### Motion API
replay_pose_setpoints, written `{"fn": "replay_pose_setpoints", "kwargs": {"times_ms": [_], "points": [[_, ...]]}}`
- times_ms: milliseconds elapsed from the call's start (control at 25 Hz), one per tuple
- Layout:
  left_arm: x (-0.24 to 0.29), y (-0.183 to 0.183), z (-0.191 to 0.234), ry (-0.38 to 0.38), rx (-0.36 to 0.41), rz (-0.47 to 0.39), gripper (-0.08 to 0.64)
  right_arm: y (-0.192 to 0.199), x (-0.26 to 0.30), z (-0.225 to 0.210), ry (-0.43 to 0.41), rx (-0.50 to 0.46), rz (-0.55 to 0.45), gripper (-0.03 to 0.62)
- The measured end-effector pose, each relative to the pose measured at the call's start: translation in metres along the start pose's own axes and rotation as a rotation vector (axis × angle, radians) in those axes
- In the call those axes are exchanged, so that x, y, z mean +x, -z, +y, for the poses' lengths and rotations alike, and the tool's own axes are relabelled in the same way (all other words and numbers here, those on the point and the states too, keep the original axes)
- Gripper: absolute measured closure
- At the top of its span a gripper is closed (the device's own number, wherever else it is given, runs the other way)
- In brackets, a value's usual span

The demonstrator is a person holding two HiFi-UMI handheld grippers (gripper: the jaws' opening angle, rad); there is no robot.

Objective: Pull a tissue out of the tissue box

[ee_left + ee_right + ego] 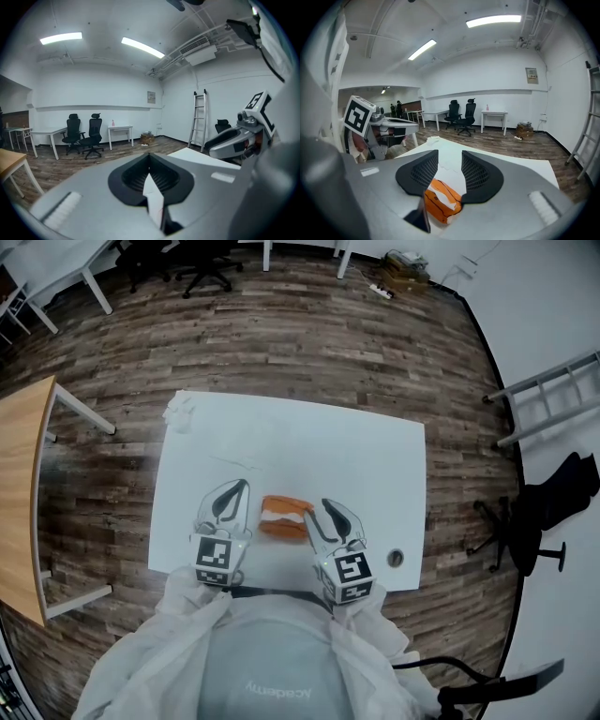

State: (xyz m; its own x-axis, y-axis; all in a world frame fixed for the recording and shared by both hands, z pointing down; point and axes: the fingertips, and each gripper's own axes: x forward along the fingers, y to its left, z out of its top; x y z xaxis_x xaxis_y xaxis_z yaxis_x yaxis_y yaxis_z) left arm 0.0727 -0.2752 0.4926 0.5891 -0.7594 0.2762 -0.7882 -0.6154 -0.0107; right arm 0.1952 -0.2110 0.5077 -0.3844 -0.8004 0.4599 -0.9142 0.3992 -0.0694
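An orange tissue pack [284, 517] lies near the front of the white table [375, 456], with white tissue showing at its slot [444, 198]. My right gripper [332, 515] is just right of the pack and open. In the right gripper view the pack [440, 201] sits low behind the gap between the jaws [450, 164], and nothing is pinched. My left gripper [228, 501] rests left of the pack. Its fingertips [150, 161] meet, so it is shut, and only a pale sliver shows between the fingers lower down.
A crumpled white tissue [178, 412] lies at the table's far left corner. A cable hole [395, 559] is near the front right edge. A wooden desk [23, 493] stands left of the table, with a ladder [553, 395] and a black chair [534, 521] to the right.
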Motion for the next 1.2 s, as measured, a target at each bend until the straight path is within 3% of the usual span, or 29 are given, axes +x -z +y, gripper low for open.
{"fn": "replay_pose_setpoints", "kwargs": {"times_ms": [120, 360, 560, 840, 1200], "points": [[-0.001, 0.004, -0.001, -0.001, -0.01, 0.001, 0.56, 0.012, 0.003, 0.01, -0.048, -0.084, 0.075, 0.414], [-0.006, 0.01, 0.002, -0.018, -0.034, 0.011, 0.56, 0.049, 0.016, 0.03, -0.148, -0.294, 0.233, 0.394], [-0.011, 0.015, 0.007, -0.034, -0.048, 0.016, 0.56, 0.07, 0.026, 0.031, -0.171, -0.313, 0.302, 0.399], [-0.011, 0.02, 0.007, -0.042, -0.056, 0.028, 0.56, 0.098, 0.034, 0.029, -0.182, -0.489, 0.398, 0.399], [-0.014, 0.028, -0.005, -0.036, -0.063, 0.046, 0.56, 0.119, 0.05, 0.033, -0.252, -0.565, 0.473, 0.417]]}}
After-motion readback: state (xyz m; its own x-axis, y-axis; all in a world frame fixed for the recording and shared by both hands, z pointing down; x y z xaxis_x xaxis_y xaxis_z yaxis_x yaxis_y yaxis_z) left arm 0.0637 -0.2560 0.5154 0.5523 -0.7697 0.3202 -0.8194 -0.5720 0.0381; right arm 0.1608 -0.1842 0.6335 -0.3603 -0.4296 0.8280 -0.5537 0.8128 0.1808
